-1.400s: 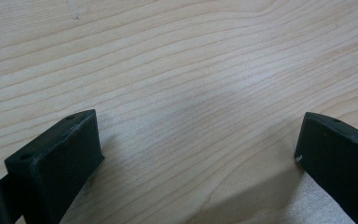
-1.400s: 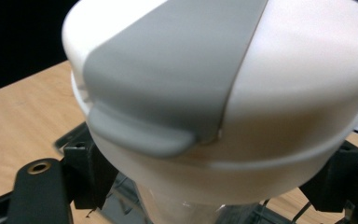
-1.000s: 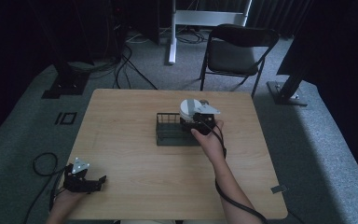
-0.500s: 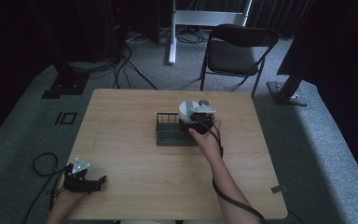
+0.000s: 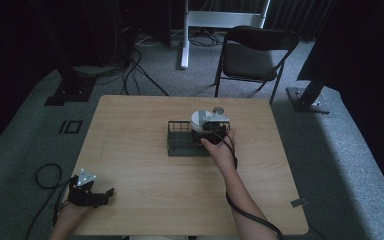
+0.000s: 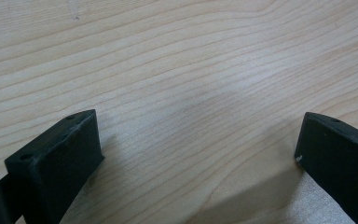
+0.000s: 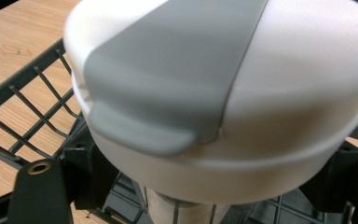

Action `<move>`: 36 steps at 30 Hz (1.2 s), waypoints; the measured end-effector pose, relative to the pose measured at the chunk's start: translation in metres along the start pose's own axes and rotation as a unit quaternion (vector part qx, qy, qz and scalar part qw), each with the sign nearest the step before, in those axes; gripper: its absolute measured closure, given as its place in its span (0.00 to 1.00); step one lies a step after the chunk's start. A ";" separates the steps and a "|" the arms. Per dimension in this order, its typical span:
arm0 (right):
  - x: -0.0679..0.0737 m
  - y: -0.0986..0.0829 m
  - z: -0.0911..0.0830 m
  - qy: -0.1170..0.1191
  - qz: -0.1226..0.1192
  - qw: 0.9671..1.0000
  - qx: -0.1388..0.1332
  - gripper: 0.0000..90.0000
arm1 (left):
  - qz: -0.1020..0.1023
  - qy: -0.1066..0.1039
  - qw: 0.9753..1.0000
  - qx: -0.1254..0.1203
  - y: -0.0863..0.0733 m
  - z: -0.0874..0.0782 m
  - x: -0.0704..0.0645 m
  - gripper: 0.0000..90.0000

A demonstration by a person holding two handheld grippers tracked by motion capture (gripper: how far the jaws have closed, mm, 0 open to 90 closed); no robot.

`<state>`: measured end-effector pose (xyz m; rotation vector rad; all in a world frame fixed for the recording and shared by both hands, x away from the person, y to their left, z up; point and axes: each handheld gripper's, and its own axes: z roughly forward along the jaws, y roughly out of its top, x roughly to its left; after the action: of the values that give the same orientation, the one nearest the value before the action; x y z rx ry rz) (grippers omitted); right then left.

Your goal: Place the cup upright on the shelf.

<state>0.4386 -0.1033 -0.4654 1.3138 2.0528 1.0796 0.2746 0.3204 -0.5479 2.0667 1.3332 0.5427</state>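
A white lidded cup (image 5: 200,118) with a grey band across its lid (image 7: 177,70) hangs over the right end of a black wire basket (image 5: 179,143). My right gripper (image 5: 211,131) is shut on the cup just below its lid. In the right gripper view the jaws press against the cup's body (image 7: 214,158) from either side, and the basket's wires (image 7: 32,88) lie underneath. At the table's near left corner my left gripper (image 5: 108,193) rests low and open. Between its jaws in the left gripper view (image 6: 198,144) there is bare wood.
The wooden table (image 5: 130,125) has free surface all around the basket. A black folding chair (image 5: 256,56) stands beyond the far edge, with stand bases (image 5: 65,92) and cables on the grey carpet. A cable loops off the table's left corner (image 5: 42,175).
My right gripper has carried the cup a little to the left, further over the basket. The left gripper has stayed where it was.
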 end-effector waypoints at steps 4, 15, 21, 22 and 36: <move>0.001 -0.002 0.000 -0.003 -0.003 1.000 -0.003 0.20 | 0.000 0.000 1.000 0.000 0.000 0.000 0.000 0.01; 0.002 -0.013 -0.002 -0.003 0.002 0.999 -0.032 0.20 | 0.000 0.000 1.000 0.000 0.000 0.000 0.000 0.01; -0.001 -0.019 -0.001 0.006 0.003 0.998 -0.054 0.19 | 0.000 0.000 1.000 0.000 0.000 0.000 0.000 0.01; -0.001 -0.020 -0.001 0.006 -0.001 0.998 -0.058 0.19 | 0.000 0.000 1.000 0.000 0.000 0.000 0.000 0.01; -0.007 -0.028 -0.008 0.029 -0.011 0.996 -0.087 0.13 | 0.001 -0.001 1.000 0.000 0.000 0.000 0.000 0.01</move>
<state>0.4206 -0.1189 -0.4835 1.1829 1.9605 1.2685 0.2746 0.3203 -0.5479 2.0680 1.3309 0.5417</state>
